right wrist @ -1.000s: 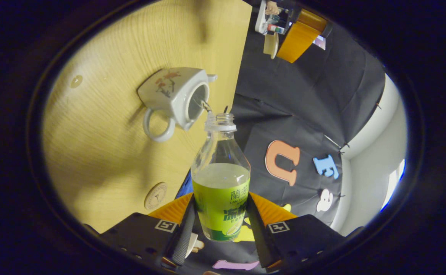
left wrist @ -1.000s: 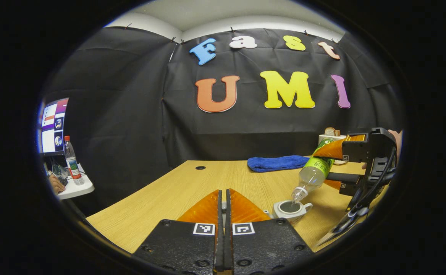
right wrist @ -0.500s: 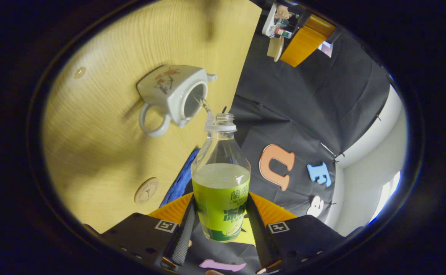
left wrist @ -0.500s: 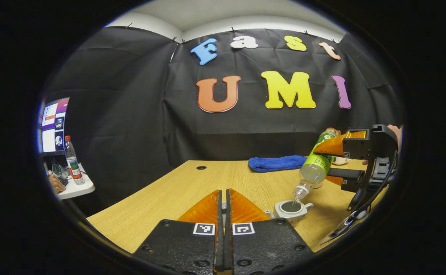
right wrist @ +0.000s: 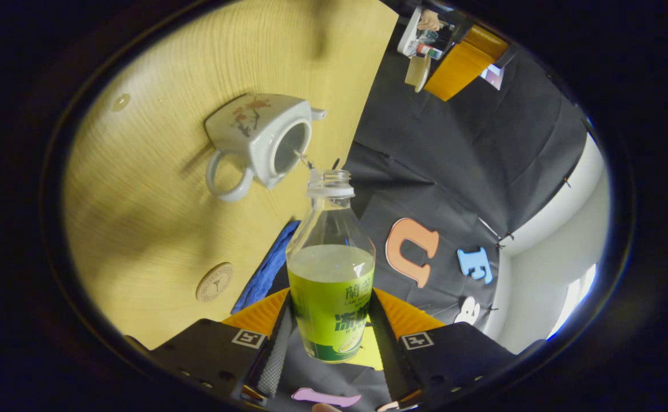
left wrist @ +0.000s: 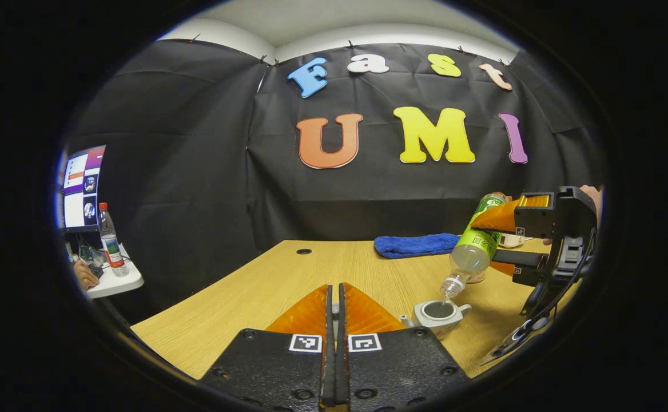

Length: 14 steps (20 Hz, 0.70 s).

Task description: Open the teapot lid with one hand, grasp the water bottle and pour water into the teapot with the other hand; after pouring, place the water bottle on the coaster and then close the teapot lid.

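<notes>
- The bench (left wrist: 288,274) is showing a light wood grain, with a small dark round hole (left wrist: 303,251) near its far edge, and black cloth is hanging behind it as the booth's wall.
- A blue towel (left wrist: 414,245) is lying at the back of the bench; a side table (left wrist: 118,281) with a capped bottle (left wrist: 108,240) is standing far to the left, next to a monitor (left wrist: 79,186).
- The right claw (right wrist: 329,320) is clenching the water bottle (right wrist: 331,274) by its green label, both fingers pressing on it. The characters on the label are too small for me to read.
- The bottle is tilting mouth-down over the open teapot (right wrist: 262,140), and a thin stream is falling into it.
- The teapot is standing on the bench, with a flower painting on its side.
- The round coaster (right wrist: 214,282) is lying on the bench near the towel, apart from the teapot.
- The left claw (left wrist: 334,312) is clenched with its fingers together; I cannot tell if the lid is between them.
</notes>
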Tool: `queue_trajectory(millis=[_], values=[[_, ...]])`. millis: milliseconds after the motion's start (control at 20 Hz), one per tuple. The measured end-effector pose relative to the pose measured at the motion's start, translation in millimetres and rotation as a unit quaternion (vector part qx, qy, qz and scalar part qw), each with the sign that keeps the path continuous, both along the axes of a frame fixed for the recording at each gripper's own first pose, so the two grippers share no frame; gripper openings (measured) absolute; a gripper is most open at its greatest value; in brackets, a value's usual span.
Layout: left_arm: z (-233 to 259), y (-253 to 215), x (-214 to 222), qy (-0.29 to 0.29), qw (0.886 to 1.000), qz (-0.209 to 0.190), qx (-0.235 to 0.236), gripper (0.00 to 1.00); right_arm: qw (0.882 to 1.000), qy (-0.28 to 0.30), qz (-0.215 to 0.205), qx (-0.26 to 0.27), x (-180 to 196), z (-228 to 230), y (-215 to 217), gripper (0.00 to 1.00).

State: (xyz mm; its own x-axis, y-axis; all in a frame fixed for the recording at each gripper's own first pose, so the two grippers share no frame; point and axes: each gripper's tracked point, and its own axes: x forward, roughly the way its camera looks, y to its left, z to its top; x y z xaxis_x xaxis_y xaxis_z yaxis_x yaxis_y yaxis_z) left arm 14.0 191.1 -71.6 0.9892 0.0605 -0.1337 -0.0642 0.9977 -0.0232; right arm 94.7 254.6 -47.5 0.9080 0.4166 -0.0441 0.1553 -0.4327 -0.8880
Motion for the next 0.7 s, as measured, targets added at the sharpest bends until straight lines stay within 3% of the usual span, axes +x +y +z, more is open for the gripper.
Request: queue_trajectory(millis=[350,700], values=[[0.1,14.7,-3.9,0.0,1.0,0.015,-0.013,0.02,0.999,0.032,-0.005,0.035,6.8,-1.0,2.7,0.71],[5.0,14.1,-4.4,-0.008,1.0,0.017,-0.012,0.02,0.984,0.115,-0.022,0.138,4.5,-7.7,-6.9,0.71]])
